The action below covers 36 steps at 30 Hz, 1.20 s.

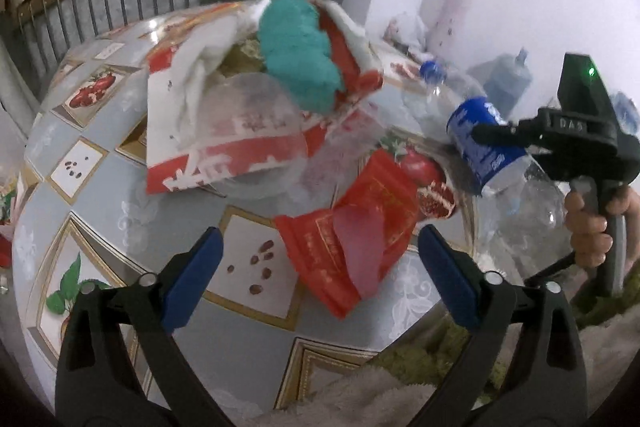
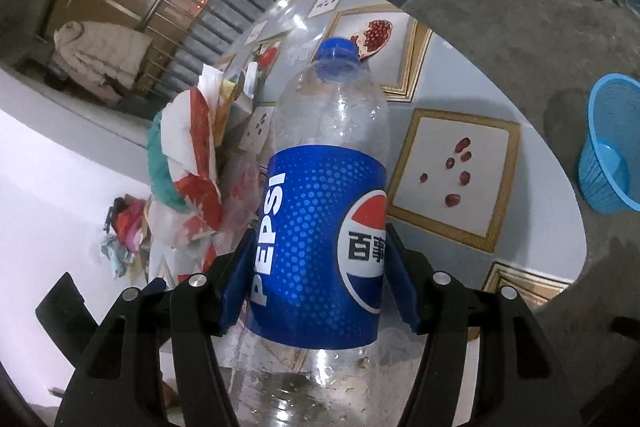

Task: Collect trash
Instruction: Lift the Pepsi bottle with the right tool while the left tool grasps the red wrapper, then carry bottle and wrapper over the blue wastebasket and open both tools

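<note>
1. The right gripper (image 2: 320, 283) clamps a clear, ribbed plastic bottle (image 2: 320, 227) by its glossy blue label, above the desk (image 2: 460, 87).
2. The left gripper (image 1: 320, 275), jaws spread and empty, hangs over a crinkled red foil wrapper (image 1: 352, 239) on the glossy patterned desk.

The left wrist view looks steeply down, from close above, onto the round grey table with printed fruit panels (image 1: 100, 163); the red foil wrapper (image 1: 352, 251) lies at lower centre. The right wrist view is filled by the clear plastic bottle with a blue label (image 2: 320, 239), very near. Both share the table (image 2: 460, 75), the bottle (image 1: 484, 143) and the red-and-white paper bag (image 1: 224, 151) (image 2: 196, 147).
</note>
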Motion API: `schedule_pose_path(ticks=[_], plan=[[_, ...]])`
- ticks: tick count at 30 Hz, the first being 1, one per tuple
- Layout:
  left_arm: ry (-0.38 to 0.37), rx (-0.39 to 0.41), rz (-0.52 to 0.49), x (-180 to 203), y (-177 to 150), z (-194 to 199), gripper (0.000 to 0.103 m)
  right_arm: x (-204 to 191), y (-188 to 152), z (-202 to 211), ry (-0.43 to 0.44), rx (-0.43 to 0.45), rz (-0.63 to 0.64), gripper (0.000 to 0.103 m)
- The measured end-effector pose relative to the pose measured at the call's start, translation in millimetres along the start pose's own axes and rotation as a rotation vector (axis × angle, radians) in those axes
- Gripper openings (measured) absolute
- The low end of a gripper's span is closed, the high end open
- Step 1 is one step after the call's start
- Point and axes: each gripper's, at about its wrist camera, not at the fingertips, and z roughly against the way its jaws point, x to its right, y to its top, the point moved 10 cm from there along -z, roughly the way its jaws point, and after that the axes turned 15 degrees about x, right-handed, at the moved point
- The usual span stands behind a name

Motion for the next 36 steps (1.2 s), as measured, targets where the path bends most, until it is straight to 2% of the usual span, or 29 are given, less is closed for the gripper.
schedule_pose_path(ticks=[1,2,8,10,14,15,17,20,30,36], plan=[[0.002,-0.016,0.007,1,-2,-4,0.079,-2,1,-2,0.011,0.003,-0.005,0.060],[0.003,-0.032,0.018,2,-5,-5,0.075,-2,0,-2,0.016,0.004,-0.007,0.060],[0.033,-0.102,0.074,-10,-19,-18,0.057,2,2,-4,0.034,0.011,-0.015,0.060],[0.056,-0.100,0.050,-9,-20,-19,0.054,3,3,-4,0.035,0.013,-0.013,0.060],[0.072,-0.096,0.036,-9,-18,-17,0.034,6,4,-3,0.036,0.016,-0.015,0.060],[0.076,-0.092,0.038,-9,-18,-16,0.032,6,5,-3,0.035,0.017,-0.018,0.060],[0.075,-0.080,0.049,-11,-16,-13,0.019,7,5,-2,0.037,0.020,-0.028,0.060],[0.068,-0.060,0.047,-11,-11,-8,0.009,9,6,-2,0.047,0.026,-0.050,0.060],[0.009,-0.008,0.033,9,18,0,0.003,15,10,9,0.106,0.051,-0.117,0.060],[-0.052,0.043,-0.002,32,44,4,0.003,20,26,32,0.128,0.117,-0.138,0.060]])
